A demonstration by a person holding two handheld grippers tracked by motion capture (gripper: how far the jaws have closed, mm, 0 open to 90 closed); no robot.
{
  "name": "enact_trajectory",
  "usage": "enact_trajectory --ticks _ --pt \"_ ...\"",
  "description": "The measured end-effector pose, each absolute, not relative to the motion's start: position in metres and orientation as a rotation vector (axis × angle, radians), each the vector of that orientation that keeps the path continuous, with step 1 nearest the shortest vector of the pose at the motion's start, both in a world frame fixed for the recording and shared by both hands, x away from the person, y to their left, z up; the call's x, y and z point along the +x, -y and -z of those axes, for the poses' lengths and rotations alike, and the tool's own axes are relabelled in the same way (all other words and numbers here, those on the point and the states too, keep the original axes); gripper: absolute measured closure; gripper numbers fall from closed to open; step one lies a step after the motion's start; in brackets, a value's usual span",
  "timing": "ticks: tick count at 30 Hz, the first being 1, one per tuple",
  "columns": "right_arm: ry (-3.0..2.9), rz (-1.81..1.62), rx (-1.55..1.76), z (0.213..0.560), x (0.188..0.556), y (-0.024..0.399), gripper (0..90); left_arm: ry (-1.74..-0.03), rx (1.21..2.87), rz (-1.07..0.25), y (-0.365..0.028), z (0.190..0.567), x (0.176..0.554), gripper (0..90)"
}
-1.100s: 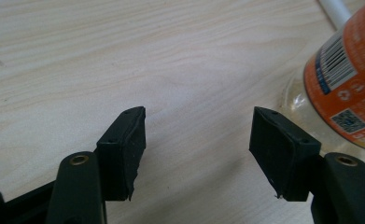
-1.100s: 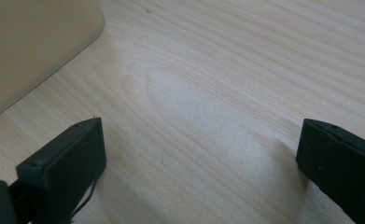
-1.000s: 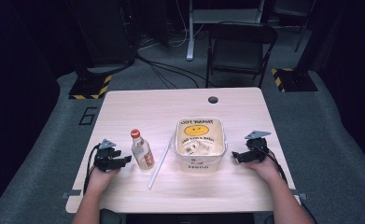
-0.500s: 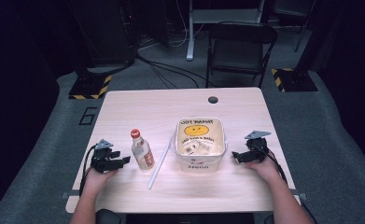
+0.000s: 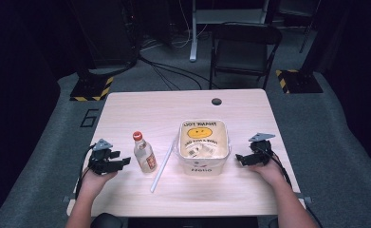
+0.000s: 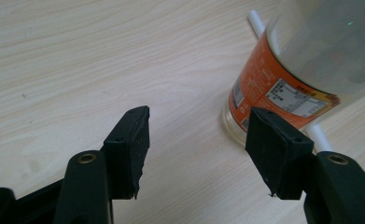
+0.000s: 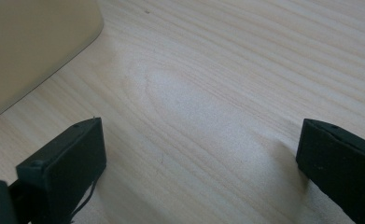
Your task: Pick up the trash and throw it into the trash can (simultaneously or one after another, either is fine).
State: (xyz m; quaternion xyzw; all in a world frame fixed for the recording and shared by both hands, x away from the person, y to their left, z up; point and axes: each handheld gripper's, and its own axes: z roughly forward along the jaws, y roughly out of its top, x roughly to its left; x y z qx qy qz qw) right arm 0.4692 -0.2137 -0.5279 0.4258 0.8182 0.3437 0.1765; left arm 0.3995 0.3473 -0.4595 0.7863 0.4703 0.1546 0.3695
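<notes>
Fingers (image 6: 133, 140) of the left gripper (image 5: 121, 163) stand apart just beside the bottle (image 5: 144, 153); right gripper (image 5: 242, 159) fingers gape too, near the tub (image 5: 203, 164).

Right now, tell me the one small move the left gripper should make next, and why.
Probably ease the left gripper forward and a little toward the bottle until both jaws straddle it. The jaws stand open with nothing between them, and in the left gripper view the bottle's orange label sits just beyond and off to the side of one jaw. The white straw lies behind the bottle, so keep low and slow.
</notes>
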Motion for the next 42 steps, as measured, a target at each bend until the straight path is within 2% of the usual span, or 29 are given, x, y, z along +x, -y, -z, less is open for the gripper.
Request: enact_trajectory --ticks 23,42 --pt "-2.316 -0.973 1.205 0.528 0.469 0.214 0.7 -1.159 2.02 -0.378 -0.345 0.418 0.39 39.6" --pt "-2.319 -0.974 1.203 0.528 0.469 0.214 0.7 -1.052 2.028 -0.381 -0.336 0.373 0.383 40.1"
